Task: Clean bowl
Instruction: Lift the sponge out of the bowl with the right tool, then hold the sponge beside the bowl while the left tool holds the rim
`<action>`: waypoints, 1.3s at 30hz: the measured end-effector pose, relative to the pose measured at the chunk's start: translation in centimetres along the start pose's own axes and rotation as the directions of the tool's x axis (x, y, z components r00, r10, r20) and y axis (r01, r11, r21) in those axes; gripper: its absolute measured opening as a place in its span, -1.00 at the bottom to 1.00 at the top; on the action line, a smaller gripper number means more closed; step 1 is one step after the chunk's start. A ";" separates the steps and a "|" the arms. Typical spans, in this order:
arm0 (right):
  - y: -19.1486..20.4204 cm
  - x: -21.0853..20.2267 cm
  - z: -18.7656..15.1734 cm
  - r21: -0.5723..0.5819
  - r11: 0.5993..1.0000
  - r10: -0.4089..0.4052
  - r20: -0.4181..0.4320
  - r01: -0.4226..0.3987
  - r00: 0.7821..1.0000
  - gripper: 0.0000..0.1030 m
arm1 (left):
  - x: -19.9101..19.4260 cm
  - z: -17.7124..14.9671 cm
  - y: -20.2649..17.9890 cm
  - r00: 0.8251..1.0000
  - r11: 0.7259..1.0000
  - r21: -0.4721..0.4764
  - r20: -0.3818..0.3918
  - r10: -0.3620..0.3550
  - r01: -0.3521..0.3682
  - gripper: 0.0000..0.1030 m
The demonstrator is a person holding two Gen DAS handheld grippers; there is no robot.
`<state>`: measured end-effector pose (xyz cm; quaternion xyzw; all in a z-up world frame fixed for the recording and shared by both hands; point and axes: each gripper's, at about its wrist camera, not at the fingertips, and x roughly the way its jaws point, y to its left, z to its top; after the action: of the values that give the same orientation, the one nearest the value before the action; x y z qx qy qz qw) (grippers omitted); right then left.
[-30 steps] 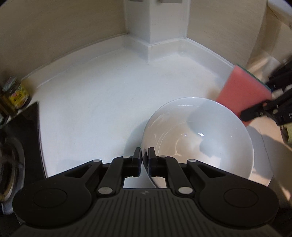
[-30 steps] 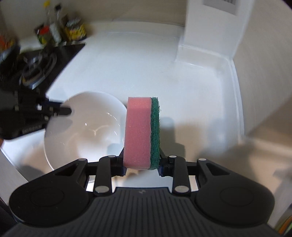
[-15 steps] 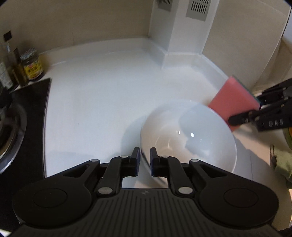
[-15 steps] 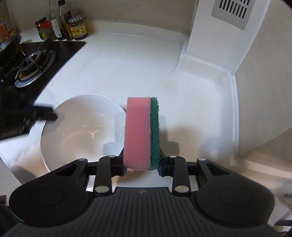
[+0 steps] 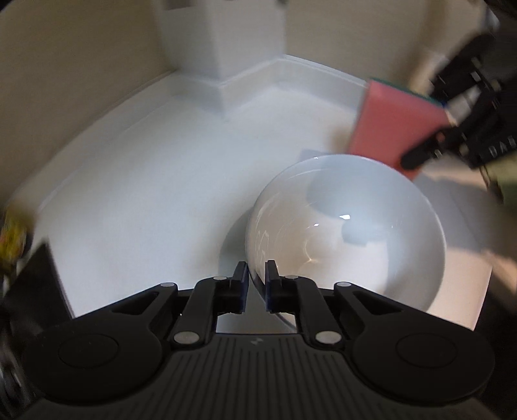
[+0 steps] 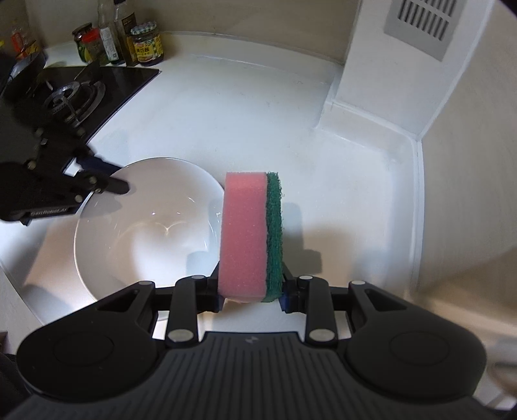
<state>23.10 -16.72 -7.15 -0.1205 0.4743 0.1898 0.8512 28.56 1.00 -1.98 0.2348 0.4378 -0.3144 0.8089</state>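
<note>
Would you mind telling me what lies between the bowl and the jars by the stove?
Only bare white counter lies between the bowl and the jars, in the right wrist view.

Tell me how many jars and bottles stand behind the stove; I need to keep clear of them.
4 are plain: a yellow-labelled jar, a dark bottle, a clear bottle, a red-lidded jar. Blurred items further left may hide more.
</note>
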 end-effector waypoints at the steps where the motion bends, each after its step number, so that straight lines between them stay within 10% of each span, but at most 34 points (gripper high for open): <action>1: 0.0 0.2 0.2 -0.008 1.000 -0.003 -0.001 0.003 1.000 -0.48 | 0.2 0.3 0.3 1.000 1.000 0.007 -0.002 -0.011 0.011 -0.83; 5: -0.5 0.7 0.7 0.003 1.000 0.015 0.004 -0.015 1.000 -0.48 | -0.9 0.2 1.0 0.999 0.990 -0.144 0.036 0.015 -0.010 -0.82; 9: -1.3 0.4 0.2 0.060 0.997 0.047 0.026 -0.048 0.999 -0.48 | -2.6 -2.5 0.4 0.998 0.900 -0.435 0.044 0.054 -0.030 -0.82; 15: -1.9 0.0 -1.0 0.111 0.991 0.067 0.045 -0.072 0.997 -0.48 | -2.2 -3.8 -1.1 0.996 0.854 -0.517 0.024 0.090 -0.065 -0.78; 26: -1.8 1.3 -0.2 0.064 0.993 0.095 0.014 -0.096 0.995 -0.48 | 0.7 0.3 1.5 0.999 0.984 -0.173 -0.019 0.045 -0.048 -0.89; 39: -2.1 0.9 0.2 0.086 0.990 0.105 0.038 -0.108 0.994 -0.48 | -0.6 -0.2 1.8 0.996 0.938 -0.334 -0.003 0.093 -0.089 -0.86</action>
<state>24.64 -18.33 -7.78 -0.0543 0.4734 0.2159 0.8522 29.53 2.54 -1.37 0.1126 0.4683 -0.1994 0.8534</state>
